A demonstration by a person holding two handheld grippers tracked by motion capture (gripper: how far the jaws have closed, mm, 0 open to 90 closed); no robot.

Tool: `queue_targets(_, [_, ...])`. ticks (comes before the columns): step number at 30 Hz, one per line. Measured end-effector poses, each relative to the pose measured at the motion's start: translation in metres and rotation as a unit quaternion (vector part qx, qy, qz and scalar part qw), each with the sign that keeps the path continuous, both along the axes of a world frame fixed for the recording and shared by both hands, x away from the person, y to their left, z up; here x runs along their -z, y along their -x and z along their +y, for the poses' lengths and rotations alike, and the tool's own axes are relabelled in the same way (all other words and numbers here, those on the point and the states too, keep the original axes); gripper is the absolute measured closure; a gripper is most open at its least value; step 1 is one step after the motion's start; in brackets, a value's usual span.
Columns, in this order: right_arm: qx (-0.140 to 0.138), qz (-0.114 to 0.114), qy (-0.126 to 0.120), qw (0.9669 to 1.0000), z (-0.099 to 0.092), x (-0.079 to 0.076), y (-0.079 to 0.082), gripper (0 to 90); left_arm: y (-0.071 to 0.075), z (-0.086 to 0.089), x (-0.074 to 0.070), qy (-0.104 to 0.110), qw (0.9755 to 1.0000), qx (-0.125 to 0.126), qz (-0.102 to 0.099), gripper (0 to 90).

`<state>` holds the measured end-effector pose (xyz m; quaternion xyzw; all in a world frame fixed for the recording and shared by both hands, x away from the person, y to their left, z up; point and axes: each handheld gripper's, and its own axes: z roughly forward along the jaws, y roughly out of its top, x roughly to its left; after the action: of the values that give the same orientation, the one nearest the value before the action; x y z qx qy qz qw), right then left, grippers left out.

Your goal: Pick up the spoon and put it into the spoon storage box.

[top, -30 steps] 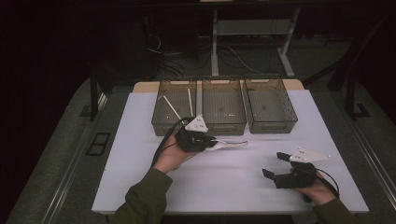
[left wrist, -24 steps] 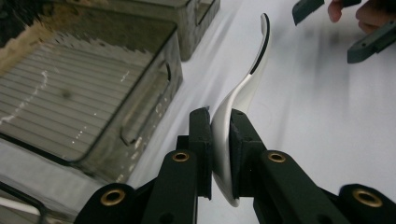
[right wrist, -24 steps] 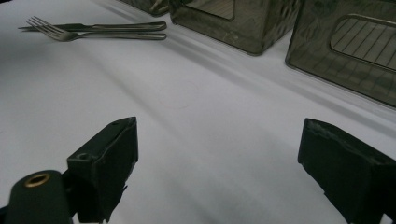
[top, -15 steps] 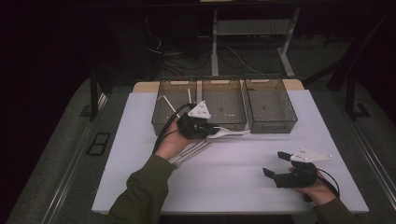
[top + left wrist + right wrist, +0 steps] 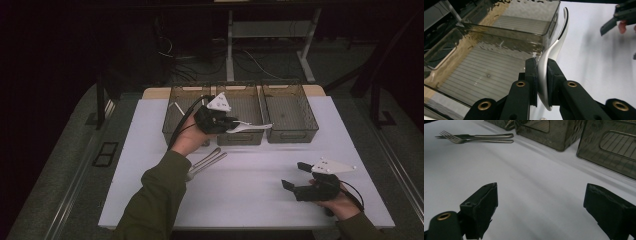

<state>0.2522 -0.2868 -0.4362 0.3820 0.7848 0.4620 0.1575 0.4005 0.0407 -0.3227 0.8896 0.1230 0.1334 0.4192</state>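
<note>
My left gripper [image 5: 231, 125] is shut on a white plastic spoon [image 5: 252, 126] and holds it in the air over the front wall of the middle bin [image 5: 243, 138]. In the left gripper view the jaws [image 5: 542, 77] pinch the spoon [image 5: 554, 50] at its wide end, and its slim handle points away over the bin's rim [image 5: 499, 42]. My right gripper [image 5: 295, 179] rests on the white table near the front right. Its jaws [image 5: 541, 210] stand wide open with nothing between them.
Three smoky clear bins stand in a row at the back: left bin [image 5: 170, 131] with white utensils, middle, and right bin [image 5: 292, 136]. A metal fork [image 5: 461, 140] and knife [image 5: 486, 136] lie together on the table [image 5: 250, 195], in front of the left bin.
My left hand has lifted the white spoon off the table and carried it up and back toward the middle bin. The right gripper has stayed put.
</note>
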Motion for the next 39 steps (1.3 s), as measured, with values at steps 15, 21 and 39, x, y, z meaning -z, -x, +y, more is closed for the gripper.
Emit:
queue_targets(15, [-0.004, -0.001, -0.003, 1.0, 0.0, 0.0, 0.0, 12.2, -0.035, -0.009, 0.016, -0.044, 0.9983, -0.038, -0.009, 80.7])
queue_targets(21, [-0.006, 0.002, -0.005, 1.0, 0.0, -0.001, 0.001, 12.2, -0.041, -0.01, 0.028, -0.077, 0.9957, -0.053, -0.003, 80.7])
queue_targets(39, [-0.007, 0.002, -0.005, 1.0, 0.0, -0.001, 0.001, 12.2, -0.045, -0.02, 0.044, -0.137, 0.9897, -0.04, 0.006, 77.0])
